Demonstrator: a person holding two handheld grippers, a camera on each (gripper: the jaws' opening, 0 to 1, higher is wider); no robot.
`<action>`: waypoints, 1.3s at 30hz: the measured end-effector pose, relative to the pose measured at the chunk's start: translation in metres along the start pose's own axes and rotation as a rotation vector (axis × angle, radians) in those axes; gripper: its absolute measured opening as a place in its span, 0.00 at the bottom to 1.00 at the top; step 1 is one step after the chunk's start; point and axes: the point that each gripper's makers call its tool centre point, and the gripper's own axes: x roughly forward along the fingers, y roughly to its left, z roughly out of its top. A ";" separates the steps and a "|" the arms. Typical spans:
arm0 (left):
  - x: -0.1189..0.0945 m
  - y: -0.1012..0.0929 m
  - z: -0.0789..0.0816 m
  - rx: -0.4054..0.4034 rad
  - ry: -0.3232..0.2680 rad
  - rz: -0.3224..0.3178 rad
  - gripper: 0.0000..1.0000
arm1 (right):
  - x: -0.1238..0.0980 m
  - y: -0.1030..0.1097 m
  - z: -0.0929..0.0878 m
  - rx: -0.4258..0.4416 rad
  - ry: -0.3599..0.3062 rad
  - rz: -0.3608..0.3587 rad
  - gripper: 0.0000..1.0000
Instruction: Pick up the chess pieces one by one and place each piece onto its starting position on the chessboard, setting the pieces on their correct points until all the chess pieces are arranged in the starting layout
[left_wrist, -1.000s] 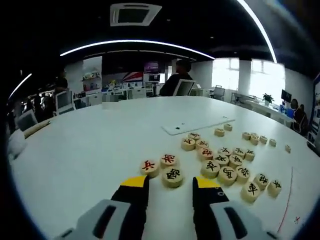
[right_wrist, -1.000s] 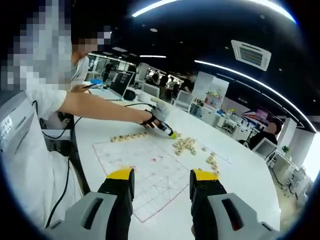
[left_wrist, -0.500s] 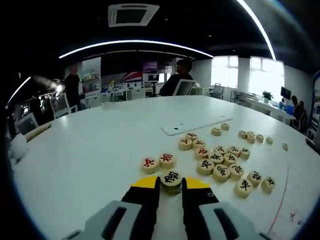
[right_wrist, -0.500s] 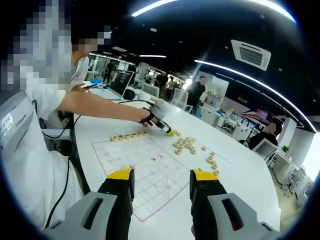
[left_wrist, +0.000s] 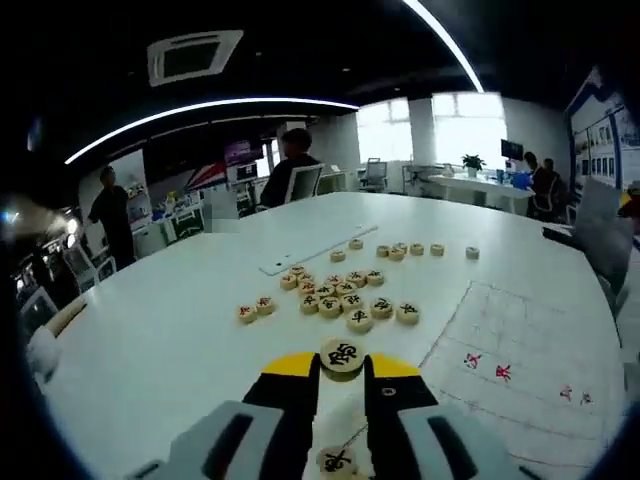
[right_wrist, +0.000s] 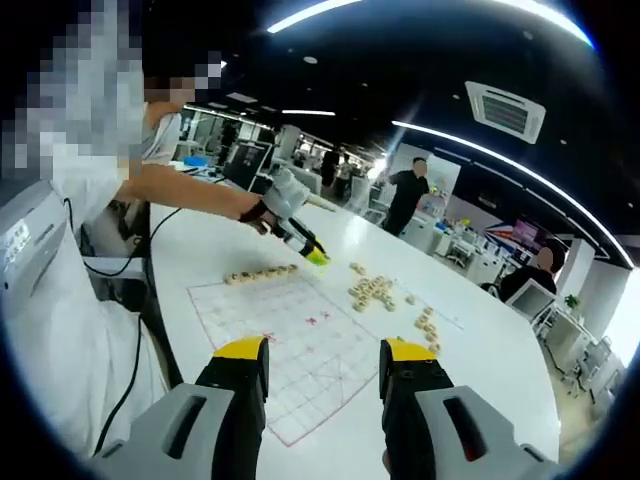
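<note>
A big white table stretches across the left gripper view, and it runs on through the right gripper view too. On it lies the chessboard sheet, a pale sheet with a thin line grid and small red marks, flat on the tabletop; in the left gripper view its corner sits off to the right. The left gripper has its yellow-tipped jaws clamped tight on a round wooden chess piece with a black character on top, held up off the table. Below it, between the jaw bodies, a second disc lies on the table. Farther out, a loose cluster of pieces sits on the bare table beside the board, with a short line of more pieces beyond it. In the right gripper view the right gripper hovers over the near part of the board, jaws spread wide, nothing between them. A row of pieces stands along the board's far edge. Above that row, a person's gloved hand holds the left gripper out over the table.
</note>
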 end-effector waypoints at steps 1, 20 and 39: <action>-0.007 -0.004 -0.001 -0.003 -0.006 -0.008 0.20 | 0.000 0.001 0.000 -0.002 0.001 0.002 0.45; -0.111 -0.103 -0.064 -0.043 0.011 -0.188 0.20 | 0.004 0.018 -0.004 -0.040 0.026 0.070 0.45; -0.134 -0.121 -0.113 0.018 0.075 -0.179 0.20 | 0.002 0.024 -0.002 -0.056 0.025 0.087 0.47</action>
